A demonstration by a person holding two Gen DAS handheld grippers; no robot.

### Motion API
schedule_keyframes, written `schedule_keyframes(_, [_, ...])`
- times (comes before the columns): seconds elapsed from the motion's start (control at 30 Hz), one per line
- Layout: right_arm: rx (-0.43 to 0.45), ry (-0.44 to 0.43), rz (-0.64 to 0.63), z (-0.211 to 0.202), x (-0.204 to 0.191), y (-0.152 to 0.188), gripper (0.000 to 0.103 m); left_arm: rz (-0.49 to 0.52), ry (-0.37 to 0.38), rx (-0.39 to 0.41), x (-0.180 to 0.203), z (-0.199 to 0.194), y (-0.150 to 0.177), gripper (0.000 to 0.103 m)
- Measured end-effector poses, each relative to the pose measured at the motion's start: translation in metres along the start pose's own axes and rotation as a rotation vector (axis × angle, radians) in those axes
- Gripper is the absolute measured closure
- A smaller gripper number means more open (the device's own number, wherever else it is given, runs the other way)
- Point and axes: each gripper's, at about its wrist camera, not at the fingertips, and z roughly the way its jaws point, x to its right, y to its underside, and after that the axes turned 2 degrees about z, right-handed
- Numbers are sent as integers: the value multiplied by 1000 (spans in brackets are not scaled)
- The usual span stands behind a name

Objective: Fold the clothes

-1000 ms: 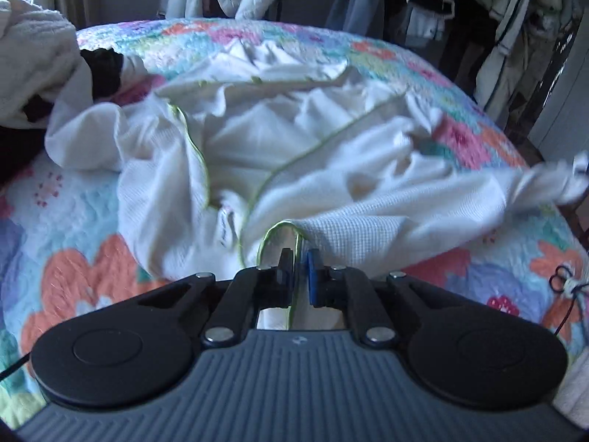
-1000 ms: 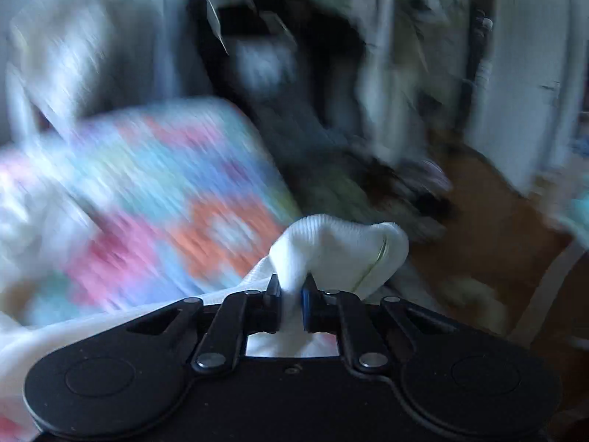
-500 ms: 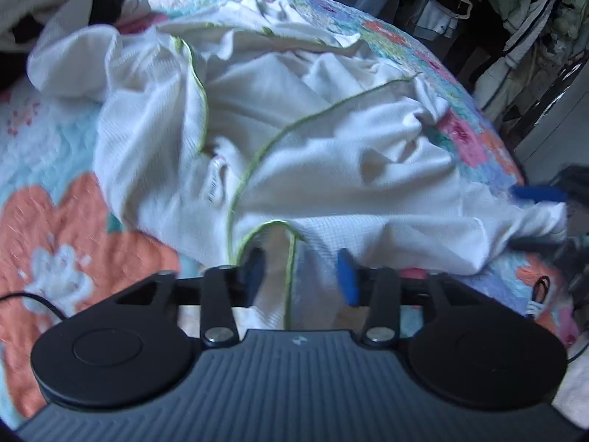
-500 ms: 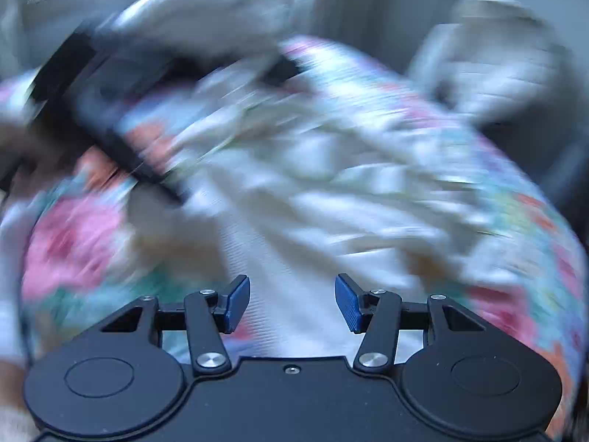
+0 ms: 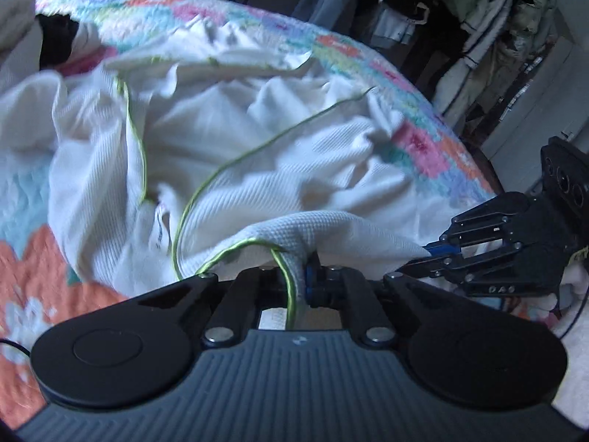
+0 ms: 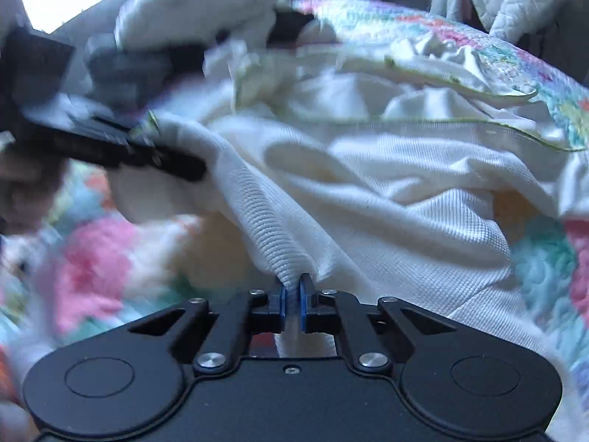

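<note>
Pinching white garment (image 5: 257, 169) with both: left hand-held gripper (image 5: 300, 280) clamps green-trimmed edge, right hand-held gripper (image 6: 291, 294) clamps ribbed fold, frame bottom centre. Garment crumpled mid-frame on floral quilt (image 5: 427, 147); two grips likely for spreading it flat.

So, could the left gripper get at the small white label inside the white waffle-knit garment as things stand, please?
Probably not yet: the left gripper is shut on the garment's green-trimmed edge; the label lies uncovered just ahead, so releasing first should allow it.
</note>
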Motion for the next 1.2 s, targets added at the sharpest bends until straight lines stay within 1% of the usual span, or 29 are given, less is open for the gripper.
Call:
schedule_keyframes(0.03, [27,-26,30,-10,0,0,94,24,2,7,1,-15,-6,98])
schedule_keyframes(0.07, [40,-35,40,-17,-2,1,94,40,6,7,1,-28,-10,98])
schedule_keyframes(0.13, [38,-56,16,-26,-13,2,94,34,43,-7,1,-55,-16,98])
schedule_keyframes(0.2, [-5,-111,-51,-26,-28,2,94,45,67,-25,8,-73,-13,98])
schedule_keyframes(0.27, [-94,-153,-128,-16,-46,6,94,81,64,-59,18,-83,-3,98])
schedule_keyframes(0.3, [-157,-182,-146,-4,-51,10,94,84,49,-96,20,-80,5,98])
schedule_keyframes(0.33, [-234,-207,-168,10,-57,16,94,60,33,-155,17,-69,18,98])
schedule_keyframes(0.4, [-381,-210,-257,38,-72,34,94,4,0,-283,9,-45,47,98])
schedule_keyframes(0.43, [-423,-192,-303,47,-80,41,94,-26,-38,-360,1,-29,66,98])
schedule_keyframes(0.47, [-428,-186,-317,49,-83,42,91,-42,-76,-418,-7,-15,78,97])
schedule_keyframes(0.5, [-422,-190,-313,49,-83,41,90,-66,-99,-445,-14,-6,84,97])
schedule_keyframes(0.53, [-402,-199,-286,46,-79,36,90,-99,-93,-430,-18,-6,81,97])
schedule_keyframes(0.57, [-373,-210,-245,40,-73,29,84,-134,-82,-406,-21,-9,76,96])
schedule_keyframes(0.6, [-334,-215,-203,31,-66,22,80,-120,-84,-360,-18,-18,65,90])
schedule_keyframes(0.63, [-288,-218,-160,20,-59,15,71,-74,-101,-320,-11,-29,55,86])
schedule_keyframes(0.67, [-240,-217,-130,9,-51,9,65,-13,-127,-294,-3,-41,47,74])
schedule_keyframes(0.7, [-192,-214,-108,-3,-44,3,63,50,-155,-271,5,-53,40,65])
schedule_keyframes(0.77, [-99,-199,-51,-23,-28,-5,58,126,-195,-249,16,-75,30,61])
schedule_keyframes(0.83, [-34,-194,18,-36,-10,-12,57,165,-225,-228,21,-96,20,60])
schedule_keyframes(0.9, [14,-206,82,-47,7,-16,57,160,-239,-183,23,-115,11,58])
schedule_keyframes(0.93, [35,-214,107,-52,13,-16,57,152,-240,-159,22,-124,6,57])
schedule_keyframes(1.0, [84,-196,143,-62,22,-16,57,126,-215,-98,18,-133,-6,54])
schedule_keyframes(1.03, [107,-178,155,-66,27,-17,56,122,-192,-74,18,-129,-14,54])
schedule_keyframes(1.07, [125,-144,171,-67,34,-20,52,127,-169,-53,19,-121,-22,53])
schedule_keyframes(1.1, [141,-102,190,-68,43,-24,51,143,-142,-34,22,-109,-31,52])
schedule_keyframes(1.13, [157,-61,209,-69,52,-28,51,164,-116,-19,25,-91,-40,51])
schedule_keyframes(1.2, [181,34,303,-69,79,-35,51,199,-65,1,30,-53,-56,49])
